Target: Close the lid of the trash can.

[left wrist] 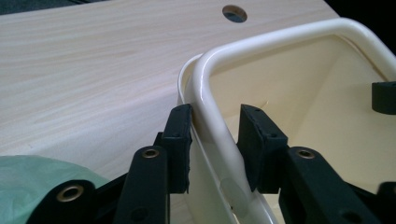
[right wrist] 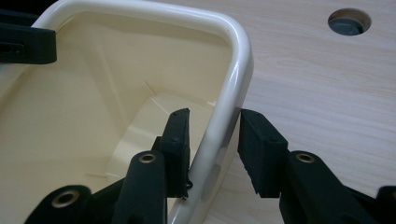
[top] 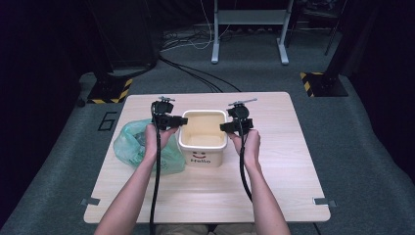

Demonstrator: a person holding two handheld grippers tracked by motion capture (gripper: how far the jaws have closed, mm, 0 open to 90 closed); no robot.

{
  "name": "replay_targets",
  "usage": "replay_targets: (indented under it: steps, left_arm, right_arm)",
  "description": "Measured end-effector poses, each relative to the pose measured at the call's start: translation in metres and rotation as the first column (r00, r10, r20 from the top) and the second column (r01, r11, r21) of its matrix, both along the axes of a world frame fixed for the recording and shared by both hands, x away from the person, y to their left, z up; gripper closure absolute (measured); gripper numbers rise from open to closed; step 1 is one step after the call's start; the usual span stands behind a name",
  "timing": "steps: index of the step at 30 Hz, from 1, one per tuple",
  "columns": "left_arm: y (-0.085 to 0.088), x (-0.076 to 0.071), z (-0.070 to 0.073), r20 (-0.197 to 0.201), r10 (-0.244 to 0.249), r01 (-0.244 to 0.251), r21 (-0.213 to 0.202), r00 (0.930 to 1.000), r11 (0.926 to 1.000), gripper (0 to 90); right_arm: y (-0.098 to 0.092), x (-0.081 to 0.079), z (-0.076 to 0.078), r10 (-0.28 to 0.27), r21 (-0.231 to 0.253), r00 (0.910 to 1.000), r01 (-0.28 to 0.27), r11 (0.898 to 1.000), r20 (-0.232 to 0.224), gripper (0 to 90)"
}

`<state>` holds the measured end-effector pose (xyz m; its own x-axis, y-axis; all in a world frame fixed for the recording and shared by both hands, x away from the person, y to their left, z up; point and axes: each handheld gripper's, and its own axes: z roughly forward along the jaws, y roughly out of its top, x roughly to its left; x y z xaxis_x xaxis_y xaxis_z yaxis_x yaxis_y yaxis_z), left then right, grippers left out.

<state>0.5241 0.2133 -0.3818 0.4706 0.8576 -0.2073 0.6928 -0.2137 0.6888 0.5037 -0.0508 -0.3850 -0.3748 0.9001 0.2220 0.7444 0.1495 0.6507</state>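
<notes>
A crumpled green plastic bag (top: 147, 144) lies at the left of the wooden counter (top: 274, 176), touching a cream bin (top: 203, 142) near its middle. The left gripper (left wrist: 215, 140) straddles the bin's left rim, jaws parted, not clamped. The right gripper (right wrist: 214, 149) straddles the right rim, inner jaw touching, outer jaw clear.
</notes>
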Motion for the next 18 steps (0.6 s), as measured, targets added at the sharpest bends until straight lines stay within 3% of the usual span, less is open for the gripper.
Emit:
replay_targets:
  steps: [3,12,18]
  left_arm:
    - [0.0,0.001,0.0,-0.002,-0.002,0.002,0.007,1.0,1.0,62.6]
    - [0.002,0.002,0.003,-0.005,0.009,-0.009,0.0,0.9999,1.0,65.0]
    - [0.004,0.004,0.007,-0.009,0.013,-0.012,0.01,0.9999,0.9999,66.5]
  right_arm:
    - [0.0,0.002,-0.001,0.003,0.019,0.9999,-0.003,1.0,-0.01,64.4]
    - [0.005,0.0,0.01,-0.007,-0.009,0.9999,0.007,1.0,0.009,65.2]
    - [0.007,0.005,0.01,0.001,-0.02,0.9993,-0.002,1.0,-0.038,65.5]
